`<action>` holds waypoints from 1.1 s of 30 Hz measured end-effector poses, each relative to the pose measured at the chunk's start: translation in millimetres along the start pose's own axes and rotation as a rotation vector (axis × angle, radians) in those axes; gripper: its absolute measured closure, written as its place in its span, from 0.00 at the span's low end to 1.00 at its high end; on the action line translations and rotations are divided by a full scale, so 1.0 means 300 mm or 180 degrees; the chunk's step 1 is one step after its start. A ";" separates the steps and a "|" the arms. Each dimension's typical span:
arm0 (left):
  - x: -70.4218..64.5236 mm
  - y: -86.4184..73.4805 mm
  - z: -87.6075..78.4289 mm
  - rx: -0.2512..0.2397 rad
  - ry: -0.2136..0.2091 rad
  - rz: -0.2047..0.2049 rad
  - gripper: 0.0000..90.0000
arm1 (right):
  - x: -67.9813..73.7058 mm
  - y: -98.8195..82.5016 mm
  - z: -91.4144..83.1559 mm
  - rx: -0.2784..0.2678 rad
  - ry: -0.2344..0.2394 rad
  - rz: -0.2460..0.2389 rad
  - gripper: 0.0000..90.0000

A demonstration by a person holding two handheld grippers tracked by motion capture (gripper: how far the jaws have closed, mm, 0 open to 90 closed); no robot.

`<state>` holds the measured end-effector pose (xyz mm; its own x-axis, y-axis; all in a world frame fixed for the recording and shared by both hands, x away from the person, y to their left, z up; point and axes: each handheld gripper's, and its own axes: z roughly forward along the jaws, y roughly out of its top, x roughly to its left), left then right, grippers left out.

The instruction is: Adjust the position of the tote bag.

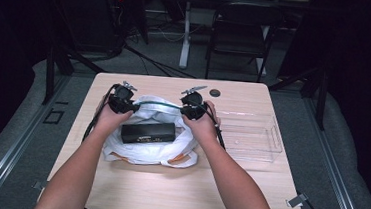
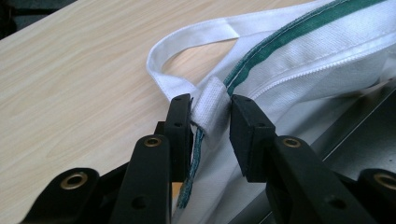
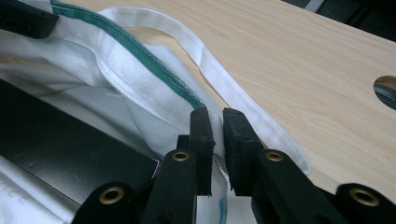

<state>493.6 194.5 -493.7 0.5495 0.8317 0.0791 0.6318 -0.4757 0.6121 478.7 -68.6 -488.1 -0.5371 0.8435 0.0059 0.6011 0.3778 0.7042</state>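
Left gripper [image 2: 210, 116] clamped on white bag [image 1: 152, 114] at green-trimmed rim [image 2: 299, 30], by the handle loop | right gripper [image 3: 218, 128] pinching same rim at other end, jaws narrow | bag mid-table [image 1: 177, 189], mouth stretched between both | black box [image 1: 148, 132] lying inside | clear tray [image 1: 271, 141] just right, apart.

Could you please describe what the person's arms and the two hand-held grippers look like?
Both forearms are bare, with no sleeves or gloves in the high view. The left hand-held gripper and right hand-held gripper are black, each with a small grey plate on top and a black cable trailing back. Up close, the jaws are blocky black bars with brass-coloured rivets.
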 end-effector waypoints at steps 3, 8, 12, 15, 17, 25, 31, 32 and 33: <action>0.003 -0.003 0.010 0.0018 -0.0019 -0.0022 0.77 | 0.001 -0.001 0.005 0.0012 0.0000 -0.0002 0.92; 0.004 -0.008 0.023 0.0039 -0.0038 -0.0044 0.77 | 0.001 -0.004 0.014 0.0079 -0.0040 -0.0060 0.92; 0.009 -0.012 0.030 0.0078 -0.0088 -0.0072 0.77 | 0.004 -0.005 0.019 0.0094 -0.0039 -0.0074 0.92; 0.007 -0.011 0.031 0.0098 -0.0093 -0.0074 0.77 | 0.007 -0.006 0.024 0.0102 -0.0054 -0.0071 0.92; 0.004 -0.002 0.019 0.0117 -0.0092 -0.0079 0.76 | 0.007 -0.007 0.026 0.0117 -0.0063 -0.0059 0.92; 0.013 0.009 -0.129 -0.0380 -0.0114 -0.0056 0.59 | 0.001 -0.007 0.026 0.0128 -0.0063 -0.0002 0.92; 0.067 -0.061 -0.183 -0.0182 -0.0052 -0.0105 0.59 | 0.002 -0.010 0.026 0.0124 -0.0062 -0.0005 0.92; 0.074 -0.076 -0.187 -0.0173 -0.0067 -0.0115 0.59 | 0.002 -0.010 0.025 0.0121 -0.0059 -0.0004 0.92; 0.080 -0.091 -0.190 -0.0152 -0.0072 -0.0117 0.59 | 0.002 -0.010 0.025 0.0119 -0.0060 -0.0008 0.92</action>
<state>458.4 243.8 -463.8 0.5390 0.8415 0.0383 0.6252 -0.4301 0.6512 481.1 -66.5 -495.4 -0.5277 0.8494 -0.0095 0.6217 0.3938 0.6771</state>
